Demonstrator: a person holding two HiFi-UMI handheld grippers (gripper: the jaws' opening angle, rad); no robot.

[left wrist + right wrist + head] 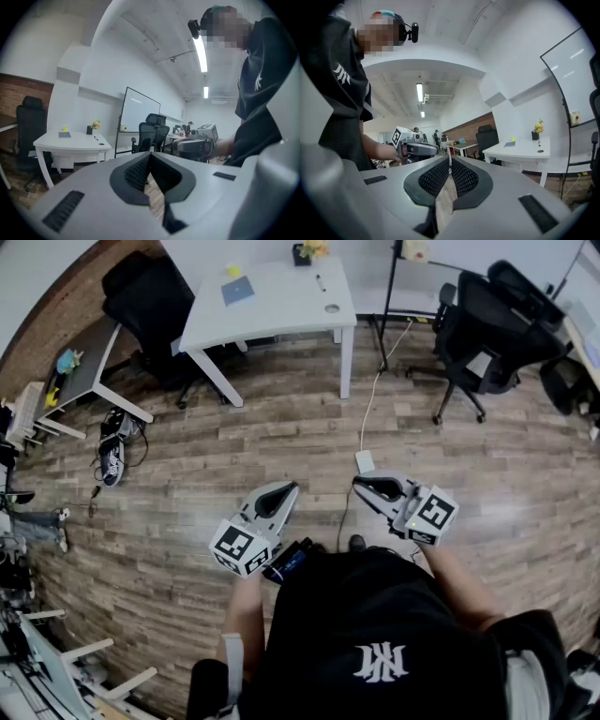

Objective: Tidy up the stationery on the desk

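A white desk (281,310) stands far ahead across the wooden floor. On it lie a blue notebook (238,290), a yellow note pad (232,270), a pen (321,282) and a small round object (332,307), with a black holder (301,254) at the back edge. My left gripper (291,487) and right gripper (357,482) are held side by side at waist height, well short of the desk. Both are shut with nothing between the jaws, as the left gripper (150,153) and right gripper (450,159) show in their own views. The desk (70,140) is left in the left gripper view, and the desk (520,150) is right in the other.
Black office chairs stand left (145,301) and right (483,329) of the desk. A whiteboard stand (389,306) is beside it, with a cable and white adapter (365,461) on the floor. Shoes (111,460) lie at the left near another desk (89,367).
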